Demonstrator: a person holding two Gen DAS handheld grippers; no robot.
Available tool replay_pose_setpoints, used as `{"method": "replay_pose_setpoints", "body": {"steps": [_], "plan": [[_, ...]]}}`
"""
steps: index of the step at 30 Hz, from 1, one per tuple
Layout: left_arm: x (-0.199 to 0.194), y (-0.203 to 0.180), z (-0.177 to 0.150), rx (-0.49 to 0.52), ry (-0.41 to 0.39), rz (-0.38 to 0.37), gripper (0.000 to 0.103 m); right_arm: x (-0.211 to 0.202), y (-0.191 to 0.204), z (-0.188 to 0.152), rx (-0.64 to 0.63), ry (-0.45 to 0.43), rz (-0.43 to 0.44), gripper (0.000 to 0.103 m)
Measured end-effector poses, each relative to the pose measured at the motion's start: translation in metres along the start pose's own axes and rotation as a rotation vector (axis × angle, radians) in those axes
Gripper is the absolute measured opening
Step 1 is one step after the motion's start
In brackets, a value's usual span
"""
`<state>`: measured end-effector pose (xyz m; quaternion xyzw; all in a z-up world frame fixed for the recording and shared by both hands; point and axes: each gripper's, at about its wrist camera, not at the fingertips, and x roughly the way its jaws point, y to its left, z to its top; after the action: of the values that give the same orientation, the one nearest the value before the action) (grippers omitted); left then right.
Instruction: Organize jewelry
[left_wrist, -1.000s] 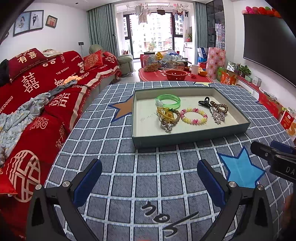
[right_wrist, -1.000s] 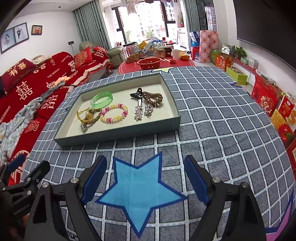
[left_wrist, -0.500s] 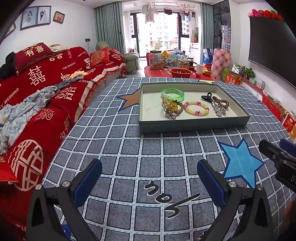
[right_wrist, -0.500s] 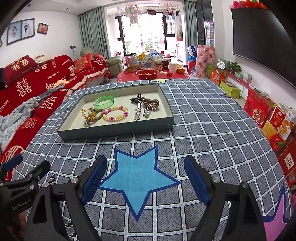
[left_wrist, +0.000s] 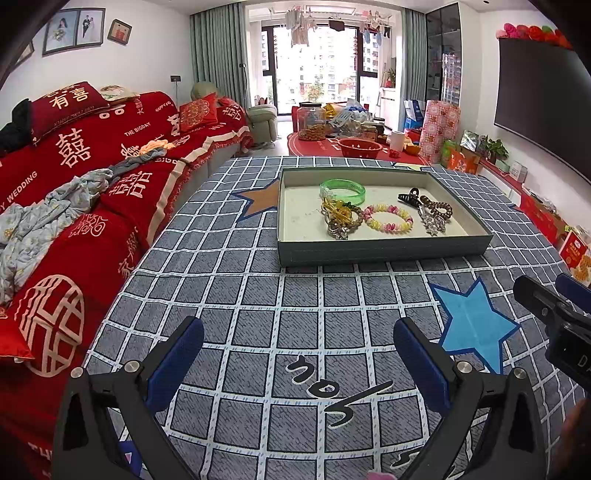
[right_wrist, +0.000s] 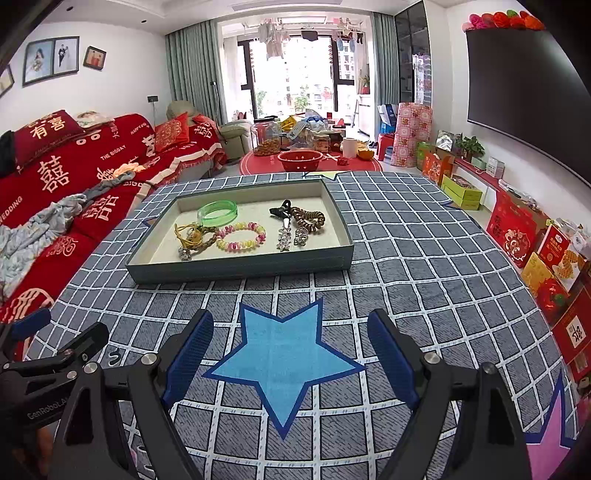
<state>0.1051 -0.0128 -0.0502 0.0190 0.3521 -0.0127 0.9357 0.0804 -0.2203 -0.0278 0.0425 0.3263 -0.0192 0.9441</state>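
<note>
A shallow grey-green tray (left_wrist: 384, 252) (right_wrist: 240, 266) stands on the checked table. In it lie a green bangle (left_wrist: 342, 190) (right_wrist: 217, 212), a gold and beaded bracelet tangle (left_wrist: 338, 218) (right_wrist: 192, 238), a pink-and-yellow bead bracelet (left_wrist: 388, 218) (right_wrist: 241, 236), a black hair clip (left_wrist: 408, 195) (right_wrist: 280, 210), a brown coil tie (left_wrist: 437, 208) (right_wrist: 308, 220) and silver pieces (left_wrist: 431, 222) (right_wrist: 291, 236). My left gripper (left_wrist: 297, 356) and right gripper (right_wrist: 291, 349) are open and empty, well short of the tray.
A red-covered sofa (left_wrist: 74, 192) runs along the table's left edge. A low red table with jars and a red bowl (left_wrist: 360, 147) stands beyond the far edge. Boxes (right_wrist: 517, 229) line the right wall. The right gripper's body (left_wrist: 554, 317) shows at the right.
Both grippers have drawn back and up from the tray, which now looks farther off. Jaws stay open. The jewelry has not moved.
</note>
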Motion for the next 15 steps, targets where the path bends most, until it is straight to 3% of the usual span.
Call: {"method": "replay_pose_setpoints", "body": {"steps": [15], "plan": [[-0.0008, -0.0017, 0.0003, 0.001, 0.000, -0.002, 0.103, -0.0021, -0.0014, 0.0013, 0.003, -0.001, 0.000, 0.087]]}}
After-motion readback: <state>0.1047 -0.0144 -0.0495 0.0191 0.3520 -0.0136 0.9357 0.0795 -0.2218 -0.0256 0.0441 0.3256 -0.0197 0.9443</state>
